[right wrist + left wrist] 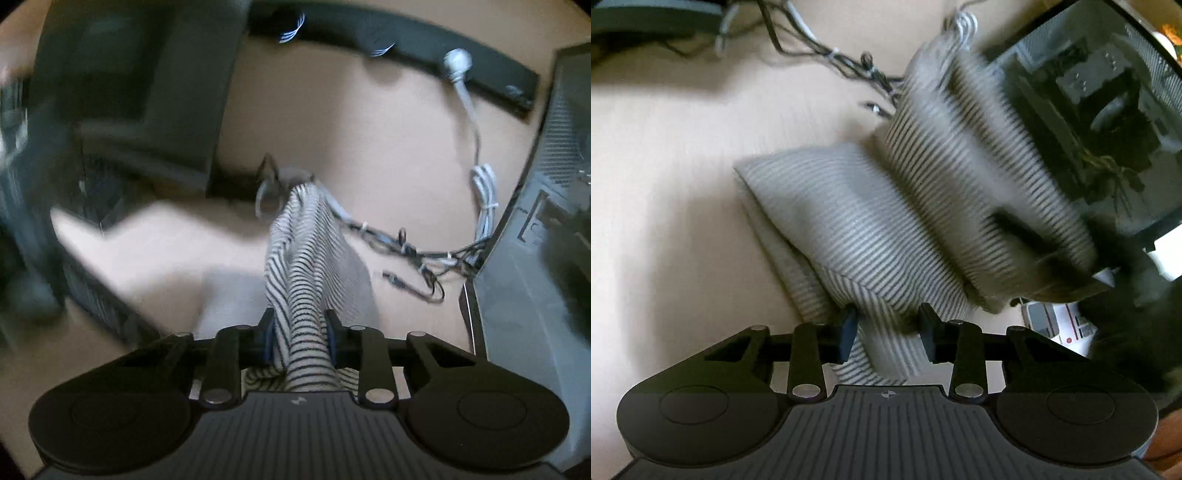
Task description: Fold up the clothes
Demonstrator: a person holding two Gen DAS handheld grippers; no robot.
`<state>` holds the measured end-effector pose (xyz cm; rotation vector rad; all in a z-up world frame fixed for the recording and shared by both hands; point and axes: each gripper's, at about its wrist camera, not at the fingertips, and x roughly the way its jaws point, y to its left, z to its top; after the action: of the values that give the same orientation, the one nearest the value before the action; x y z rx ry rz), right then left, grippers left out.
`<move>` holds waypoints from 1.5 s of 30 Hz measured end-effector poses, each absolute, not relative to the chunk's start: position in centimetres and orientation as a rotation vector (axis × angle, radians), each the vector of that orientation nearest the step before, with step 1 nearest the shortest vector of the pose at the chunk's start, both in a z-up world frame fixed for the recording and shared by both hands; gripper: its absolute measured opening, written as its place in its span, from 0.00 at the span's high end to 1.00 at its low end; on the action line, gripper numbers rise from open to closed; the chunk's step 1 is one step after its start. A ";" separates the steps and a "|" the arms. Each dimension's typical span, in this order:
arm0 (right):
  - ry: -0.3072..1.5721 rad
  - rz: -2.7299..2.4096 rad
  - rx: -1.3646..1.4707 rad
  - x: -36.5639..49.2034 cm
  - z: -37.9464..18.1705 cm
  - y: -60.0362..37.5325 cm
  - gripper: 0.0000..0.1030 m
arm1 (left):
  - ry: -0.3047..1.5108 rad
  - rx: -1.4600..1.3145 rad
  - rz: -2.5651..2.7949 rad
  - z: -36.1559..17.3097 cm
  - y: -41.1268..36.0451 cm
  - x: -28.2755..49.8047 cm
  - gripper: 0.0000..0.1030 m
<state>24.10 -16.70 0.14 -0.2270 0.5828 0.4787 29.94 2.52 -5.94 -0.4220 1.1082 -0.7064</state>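
A grey-and-white striped garment (871,229) hangs lifted over the beige tabletop (665,184), folded into thick hanging layers and blurred on its right part. My left gripper (888,326) is shut on a bunched edge of it, cloth filling the space between both fingers. In the right wrist view the same striped garment (306,266) stretches forward from my right gripper (301,332), which is shut on a gathered strip of it. The cloth's far end droops toward the table. A dark blurred shape (1060,273) at the cloth's right edge is unclear.
Tangled cables (406,247) and a white cord (480,184) lie on the table. A glass-sided computer case (1100,122) stands at the right. Dark blurred equipment (140,92) fills the left. A long dark bar (406,51) runs along the far edge. Papers (1067,325) lie nearby.
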 end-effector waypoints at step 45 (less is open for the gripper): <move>0.754 0.659 -0.195 24.0 -4.8 -10.3 0.73 | 0.898 -0.332 -0.650 -1.5 4.1 33.8 0.53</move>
<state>24.04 -10.35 -4.82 -0.1953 0.7535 0.6594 33.76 4.09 -1.46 -0.3324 0.8978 -0.6498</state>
